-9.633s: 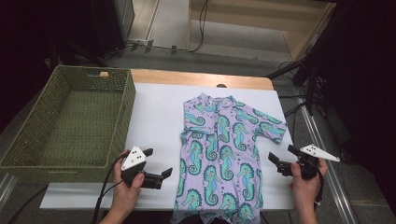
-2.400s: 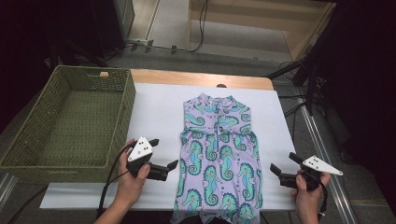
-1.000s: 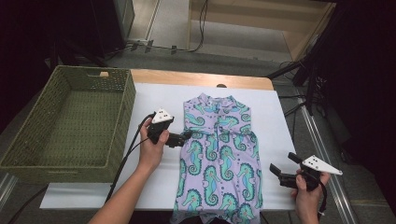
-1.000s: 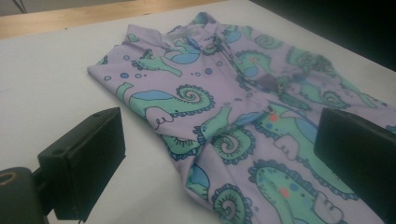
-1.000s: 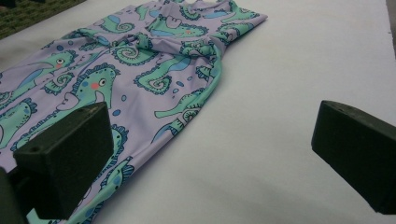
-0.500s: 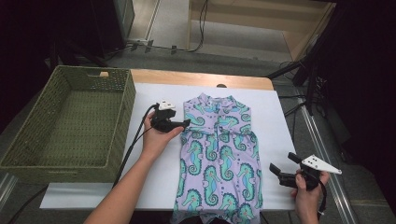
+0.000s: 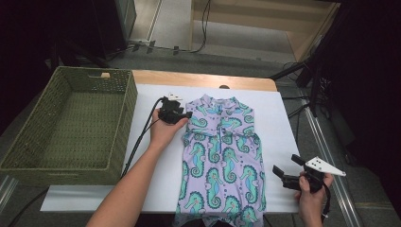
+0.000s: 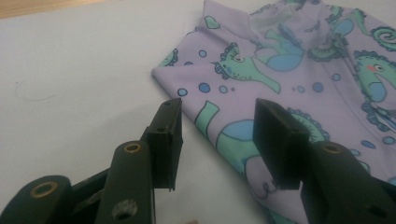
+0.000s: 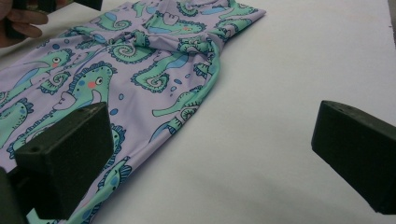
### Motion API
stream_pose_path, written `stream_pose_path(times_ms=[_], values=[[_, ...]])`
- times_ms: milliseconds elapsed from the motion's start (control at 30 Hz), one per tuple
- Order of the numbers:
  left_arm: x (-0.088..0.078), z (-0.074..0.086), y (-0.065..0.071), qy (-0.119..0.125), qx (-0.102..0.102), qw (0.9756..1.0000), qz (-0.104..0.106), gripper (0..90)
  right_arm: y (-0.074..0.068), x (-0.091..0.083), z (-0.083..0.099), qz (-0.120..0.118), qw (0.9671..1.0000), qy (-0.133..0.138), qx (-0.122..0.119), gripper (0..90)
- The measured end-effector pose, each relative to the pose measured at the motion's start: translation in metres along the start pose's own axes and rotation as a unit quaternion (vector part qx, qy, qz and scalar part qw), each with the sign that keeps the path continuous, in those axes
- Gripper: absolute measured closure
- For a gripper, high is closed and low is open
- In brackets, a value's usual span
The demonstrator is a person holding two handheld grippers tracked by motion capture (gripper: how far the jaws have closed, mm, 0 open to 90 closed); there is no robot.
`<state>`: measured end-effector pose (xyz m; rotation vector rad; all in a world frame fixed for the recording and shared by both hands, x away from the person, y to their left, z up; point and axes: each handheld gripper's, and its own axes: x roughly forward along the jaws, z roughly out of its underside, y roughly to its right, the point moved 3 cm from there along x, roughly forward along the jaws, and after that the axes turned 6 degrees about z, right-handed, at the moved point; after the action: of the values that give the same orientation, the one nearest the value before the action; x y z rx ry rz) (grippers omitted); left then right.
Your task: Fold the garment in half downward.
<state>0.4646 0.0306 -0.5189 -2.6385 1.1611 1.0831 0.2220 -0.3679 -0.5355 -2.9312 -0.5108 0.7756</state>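
A basket [image 7: 66,127] is kept at the left of the bench [image 7: 156,184], apparently to take the garment [image 7: 222,156], which is laid flat at the middle with sleeves folded in. The left gripper [image 8: 217,140] is set at its upper left corner, jaws half-closed and just closing astride the folded edge, not yet pinching; the right gripper [image 7: 283,176] is held wide beside the lower right edge, probably for folding
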Motion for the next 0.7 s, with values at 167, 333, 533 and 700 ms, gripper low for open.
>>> stream_pose_path(times_ms=[167, 333, 533, 700], values=[[0.013, -0.005, -0.004, -0.007, -0.002, 0.9999, -0.011, 50.8, 0.000, 0.000, 0.000, -0.001, 1.0000, 0.000, 0.002, 0.0], [0.021, -0.007, -0.007, -0.009, -0.005, 0.9997, -0.024, 49.5, 0.000, 0.000, 0.000, -0.003, 1.0000, 0.001, 0.001, 0.0], [0.029, -0.010, -0.007, -0.017, 0.006, 0.9989, -0.044, 46.2, 0.000, 0.000, 0.000, -0.005, 1.0000, 0.001, 0.005, 0.0], [0.033, -0.013, -0.002, -0.024, 0.018, 0.9981, -0.054, 58.5, 0.000, 0.001, 0.000, -0.004, 1.0000, -0.004, 0.000, 0.0]])
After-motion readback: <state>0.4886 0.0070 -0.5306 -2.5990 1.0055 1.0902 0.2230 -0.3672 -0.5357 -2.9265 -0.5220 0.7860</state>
